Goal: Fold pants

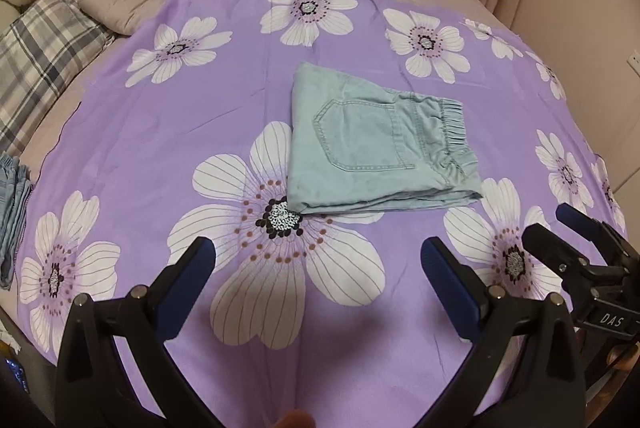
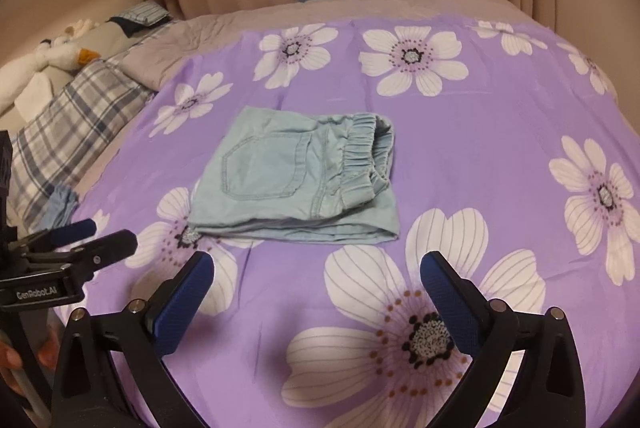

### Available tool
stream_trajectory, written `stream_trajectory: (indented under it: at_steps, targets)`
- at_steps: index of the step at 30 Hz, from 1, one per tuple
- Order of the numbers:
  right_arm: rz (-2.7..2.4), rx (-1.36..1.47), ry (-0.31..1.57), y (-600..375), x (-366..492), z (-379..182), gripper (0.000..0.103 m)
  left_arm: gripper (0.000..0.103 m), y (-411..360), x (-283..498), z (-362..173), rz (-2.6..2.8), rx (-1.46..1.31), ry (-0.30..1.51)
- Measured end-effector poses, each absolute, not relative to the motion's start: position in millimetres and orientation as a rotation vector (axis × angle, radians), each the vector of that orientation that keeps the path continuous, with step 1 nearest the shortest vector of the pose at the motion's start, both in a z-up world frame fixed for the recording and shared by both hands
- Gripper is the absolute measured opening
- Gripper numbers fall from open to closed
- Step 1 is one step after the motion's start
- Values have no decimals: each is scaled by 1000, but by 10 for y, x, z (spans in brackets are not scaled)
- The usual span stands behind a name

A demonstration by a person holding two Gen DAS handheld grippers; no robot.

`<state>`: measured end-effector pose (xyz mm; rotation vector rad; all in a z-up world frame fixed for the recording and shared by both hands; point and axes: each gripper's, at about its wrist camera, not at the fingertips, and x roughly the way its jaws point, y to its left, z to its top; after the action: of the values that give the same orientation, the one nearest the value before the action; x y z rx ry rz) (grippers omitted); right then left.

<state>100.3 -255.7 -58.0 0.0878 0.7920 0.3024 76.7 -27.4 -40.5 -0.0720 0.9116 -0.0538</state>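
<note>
Folded pants (image 1: 372,143) lie on the bed (image 1: 160,147) ahead of both tongs, left (image 1: 318,260) and right (image 2: 316,274), each wide open, empty. Best practice: withdraw clear without brushing the stack.

The pants (image 1: 372,143) are soft, matt pale-green denim-like cloth with stitched seams and a gathered elastic waistband. The sheet (image 1: 168,155) under them is smooth purple flowered cloth with a slight sheen. Each hand-held gripper (image 1: 320,260) is matt black plastic with ribbed blue pads (image 1: 448,280) and shiny metal pins.
</note>
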Motion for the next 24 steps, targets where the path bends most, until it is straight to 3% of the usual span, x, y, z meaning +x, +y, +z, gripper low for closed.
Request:
stream_trajectory:
  at_steps: [24]
  targets:
    - [343,42,735,-2347,599,-281,102,103,-336,412,-192,2,-9,869]
